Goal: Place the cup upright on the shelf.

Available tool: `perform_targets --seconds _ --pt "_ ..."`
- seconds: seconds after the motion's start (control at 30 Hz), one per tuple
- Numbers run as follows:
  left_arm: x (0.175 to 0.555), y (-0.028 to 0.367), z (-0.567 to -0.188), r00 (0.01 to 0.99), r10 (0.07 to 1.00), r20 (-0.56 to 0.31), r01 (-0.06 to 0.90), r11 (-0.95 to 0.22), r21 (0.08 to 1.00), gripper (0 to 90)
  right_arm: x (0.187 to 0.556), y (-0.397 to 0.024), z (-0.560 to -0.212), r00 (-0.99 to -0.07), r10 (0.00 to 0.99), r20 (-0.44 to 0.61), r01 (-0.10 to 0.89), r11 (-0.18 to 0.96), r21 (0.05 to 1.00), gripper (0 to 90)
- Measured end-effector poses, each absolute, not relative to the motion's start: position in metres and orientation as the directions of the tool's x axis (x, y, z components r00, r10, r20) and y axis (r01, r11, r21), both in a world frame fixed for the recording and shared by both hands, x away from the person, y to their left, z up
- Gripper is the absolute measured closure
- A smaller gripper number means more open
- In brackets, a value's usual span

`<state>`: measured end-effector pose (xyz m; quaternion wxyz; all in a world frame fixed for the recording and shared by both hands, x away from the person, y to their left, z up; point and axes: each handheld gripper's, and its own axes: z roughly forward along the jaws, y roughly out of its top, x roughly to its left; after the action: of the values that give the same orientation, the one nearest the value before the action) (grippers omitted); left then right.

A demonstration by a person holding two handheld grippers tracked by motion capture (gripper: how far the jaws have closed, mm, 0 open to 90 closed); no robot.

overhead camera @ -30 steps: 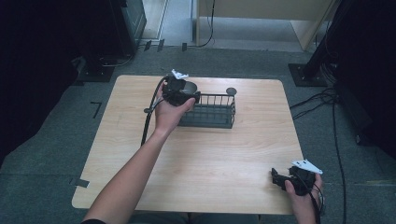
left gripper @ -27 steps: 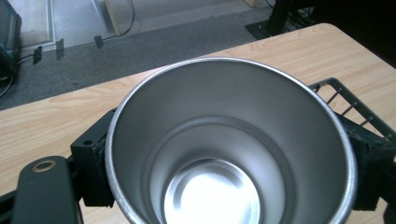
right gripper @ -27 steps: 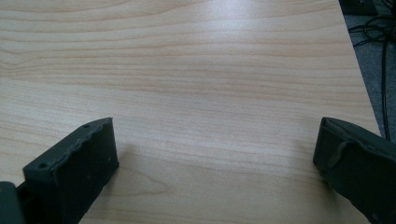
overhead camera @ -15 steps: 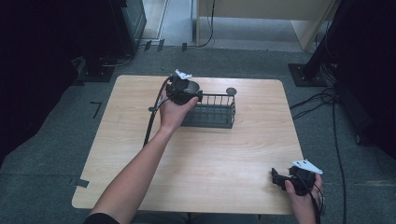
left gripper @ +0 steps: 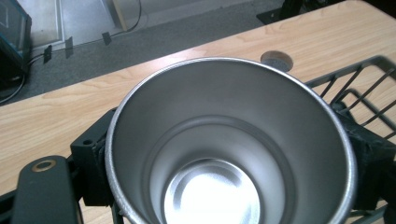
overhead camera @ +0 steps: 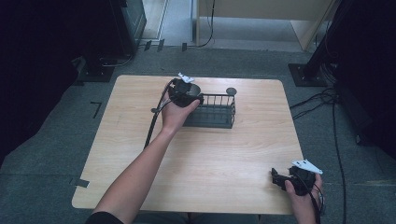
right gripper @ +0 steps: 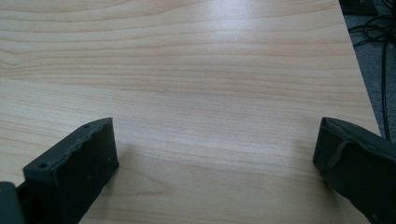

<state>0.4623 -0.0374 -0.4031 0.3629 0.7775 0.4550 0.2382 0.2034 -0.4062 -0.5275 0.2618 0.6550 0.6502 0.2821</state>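
Note:
A shiny steel cup point(left gripper: 224, 149) sits upright between the jaws of my left gripper point(overhead camera: 189, 93), which is shut on it. In the high view the cup point(overhead camera: 193, 90) hangs over the left end of a black wire basket point(overhead camera: 212, 112) at the table's far middle. My left gripper view looks straight down into the cup, with basket wires point(left gripper: 359, 88) to its right. My right gripper point(overhead camera: 280, 179) rests low at the table's near right corner. Its jaws stand wide open over bare wood point(right gripper: 210, 93), nothing between them.
A small round dark disc point(overhead camera: 230, 91) lies on the table just behind the basket, also seen as a disc point(left gripper: 275, 59) past the cup's rim. A cable point(overhead camera: 154, 121) trails from the left gripper across the table. Dark stands and cables point(overhead camera: 322, 98) surround the table on the floor.
My left gripper has carried the cup a little to the right, toward the basket's left end. The right gripper has stayed still.

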Motion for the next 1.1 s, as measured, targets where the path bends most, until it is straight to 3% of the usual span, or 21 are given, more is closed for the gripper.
perform_targets --seconds 1.1 --pt "0.460 -0.032 -0.427 0.478 0.877 0.036 0.582 -0.347 0.735 13.5 0.203 -0.406 -0.528 -0.006 1.000 0.028 0.704 -0.016 0.710 0.0"
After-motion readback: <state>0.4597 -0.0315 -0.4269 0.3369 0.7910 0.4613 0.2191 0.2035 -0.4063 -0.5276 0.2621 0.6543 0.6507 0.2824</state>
